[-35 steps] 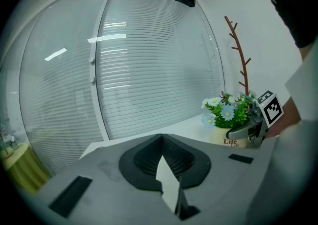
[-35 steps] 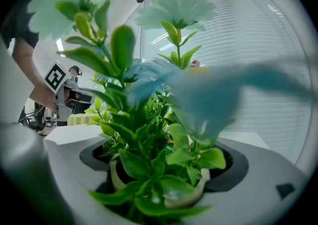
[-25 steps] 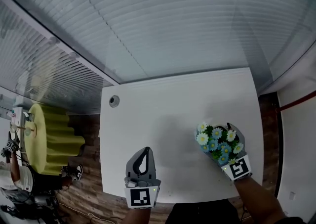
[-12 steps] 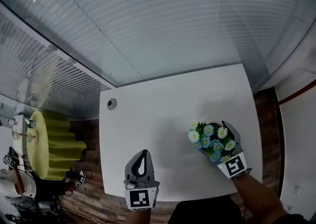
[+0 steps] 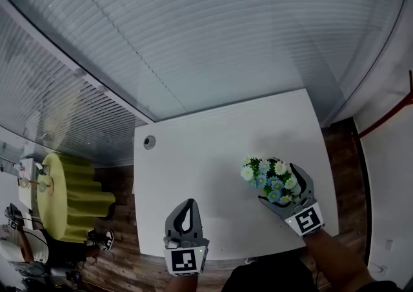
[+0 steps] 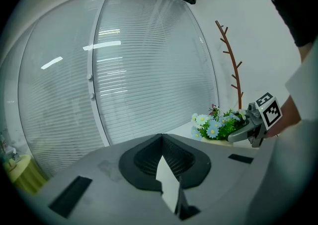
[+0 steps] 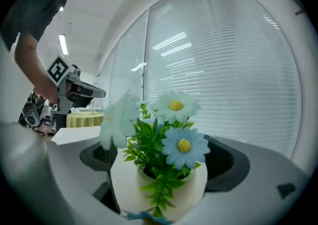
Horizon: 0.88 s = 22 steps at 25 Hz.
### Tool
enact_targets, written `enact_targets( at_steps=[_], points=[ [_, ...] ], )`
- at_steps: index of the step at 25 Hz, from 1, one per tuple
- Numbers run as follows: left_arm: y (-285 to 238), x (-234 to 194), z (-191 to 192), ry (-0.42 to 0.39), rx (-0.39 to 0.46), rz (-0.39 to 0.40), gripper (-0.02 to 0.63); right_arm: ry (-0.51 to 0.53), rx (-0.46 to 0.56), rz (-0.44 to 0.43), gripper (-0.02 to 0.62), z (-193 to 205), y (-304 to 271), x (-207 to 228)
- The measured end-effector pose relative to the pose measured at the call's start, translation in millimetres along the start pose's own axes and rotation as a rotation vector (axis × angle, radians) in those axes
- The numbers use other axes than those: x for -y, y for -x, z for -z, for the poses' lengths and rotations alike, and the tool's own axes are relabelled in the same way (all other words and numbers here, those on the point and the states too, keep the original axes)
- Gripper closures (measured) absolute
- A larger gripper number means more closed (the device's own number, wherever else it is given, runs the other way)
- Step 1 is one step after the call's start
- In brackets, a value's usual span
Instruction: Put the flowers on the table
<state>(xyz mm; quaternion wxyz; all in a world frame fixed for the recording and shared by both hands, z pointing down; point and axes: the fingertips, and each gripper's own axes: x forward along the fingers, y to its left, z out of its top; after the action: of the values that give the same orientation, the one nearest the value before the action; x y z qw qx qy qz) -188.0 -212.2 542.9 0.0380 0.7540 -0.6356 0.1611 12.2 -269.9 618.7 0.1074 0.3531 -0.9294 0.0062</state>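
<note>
1. The right gripper (image 5: 280, 186) is clamped on a small pale pot (image 7: 161, 189) of flowers (image 5: 267, 173), with blue and white daisies sticking up between the jaws.
2. The pot sits over the table (image 5: 206, 142) at about 4 o'clock, near the right edge. I can't tell if its base touches the top.
3. The left gripper (image 5: 186, 212) is at 6 o'clock by the near edge, jaws together with nothing in them, well apart from the flowers.
4. Risk: if the jaws open while the pot is above the top or tilted, it probably drops and tips over.
5. Risk: the round pot wall could slip or twist in the grip.
6. Risk: the right edge is close, so a pot that rolls could go off it.
7. Risk: backing the jaws out could snag petals and drag the pot.
</note>
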Motion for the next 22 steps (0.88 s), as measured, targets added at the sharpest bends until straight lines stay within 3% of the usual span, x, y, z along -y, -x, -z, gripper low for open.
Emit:
enact_targets(
  at_steps=[22],
  points=[
    [39.0, -22.3, -43.5, -0.043, 0.083, -0.021, 0.601, -0.028, 0.022, 0.057, 0.075, -75.0, 48.9, 2.4]
  ],
)
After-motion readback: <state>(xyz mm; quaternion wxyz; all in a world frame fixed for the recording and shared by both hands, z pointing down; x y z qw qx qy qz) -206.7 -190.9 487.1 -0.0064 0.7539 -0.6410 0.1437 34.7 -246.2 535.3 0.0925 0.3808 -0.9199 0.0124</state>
